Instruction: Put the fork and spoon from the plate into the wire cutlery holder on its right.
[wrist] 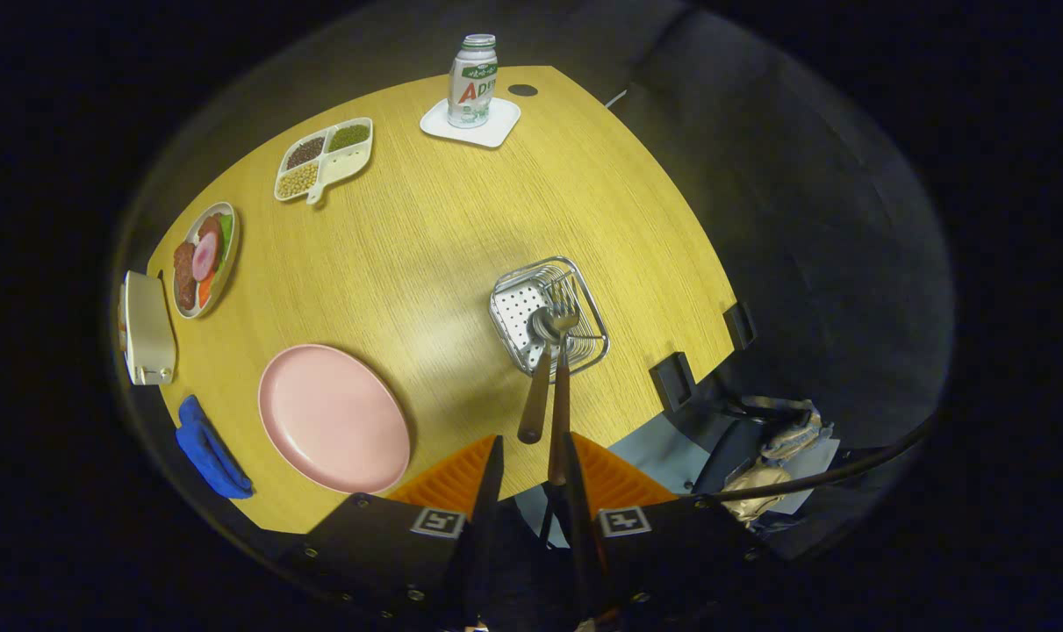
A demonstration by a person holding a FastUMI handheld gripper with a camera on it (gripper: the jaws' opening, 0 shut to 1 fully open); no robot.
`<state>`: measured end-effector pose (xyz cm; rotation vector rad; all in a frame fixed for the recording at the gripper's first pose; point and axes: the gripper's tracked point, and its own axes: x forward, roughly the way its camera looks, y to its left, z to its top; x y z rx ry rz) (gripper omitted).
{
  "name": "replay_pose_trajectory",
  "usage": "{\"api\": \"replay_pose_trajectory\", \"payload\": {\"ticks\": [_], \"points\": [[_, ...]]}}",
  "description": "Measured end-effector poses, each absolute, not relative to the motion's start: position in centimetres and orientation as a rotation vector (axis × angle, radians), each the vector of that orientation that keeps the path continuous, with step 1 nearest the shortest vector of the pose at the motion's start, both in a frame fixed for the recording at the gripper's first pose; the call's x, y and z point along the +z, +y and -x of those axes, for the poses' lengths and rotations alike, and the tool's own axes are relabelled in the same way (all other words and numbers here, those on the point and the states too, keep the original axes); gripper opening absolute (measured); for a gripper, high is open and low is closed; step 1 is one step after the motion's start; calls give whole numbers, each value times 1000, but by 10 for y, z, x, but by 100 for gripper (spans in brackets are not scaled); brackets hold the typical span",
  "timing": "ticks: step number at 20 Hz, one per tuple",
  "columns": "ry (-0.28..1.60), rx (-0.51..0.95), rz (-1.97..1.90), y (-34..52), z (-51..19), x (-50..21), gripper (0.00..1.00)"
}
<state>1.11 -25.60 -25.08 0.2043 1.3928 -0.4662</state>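
Observation:
The wire cutlery holder [515, 303] stands on the wooden table, to the right of the empty pink plate [333, 417]. A spoon [536, 399] and a fork [561, 404], both with brown handles, stand head-down in the holder and lean back toward me. My gripper [534, 461] hovers above the table's near edge, its fingers apart. The top of the fork's handle reaches in between the fingers, close to the right finger. The spoon's handle ends just ahead of the fingertips. Neither handle is pressed from both sides.
At the far end a bottle [473, 81] stands on a white coaster [496, 132]. A divided dish of beans [324, 160], a plate of food [204, 259], a beige box [148, 329] and a blue cloth [211, 452] line the left side. Black clamps [674, 379] grip the right edge.

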Motion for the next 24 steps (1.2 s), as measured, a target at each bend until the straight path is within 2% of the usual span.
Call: {"api": "replay_pose_trajectory", "payload": {"ticks": [1,2,4,9,15,24], "points": [[1371,-459,-209,-254,-13,-248,46],[1354,-450,-208,-251,-15,-243,46],[1268,-430,-217,-245,-29,-232,55],[944,-376,-138,-234,-63,-178,56],[464,-301,-99,-201,-81,-73,55],[68,-144,-35,-137,-60,40,55]]}}
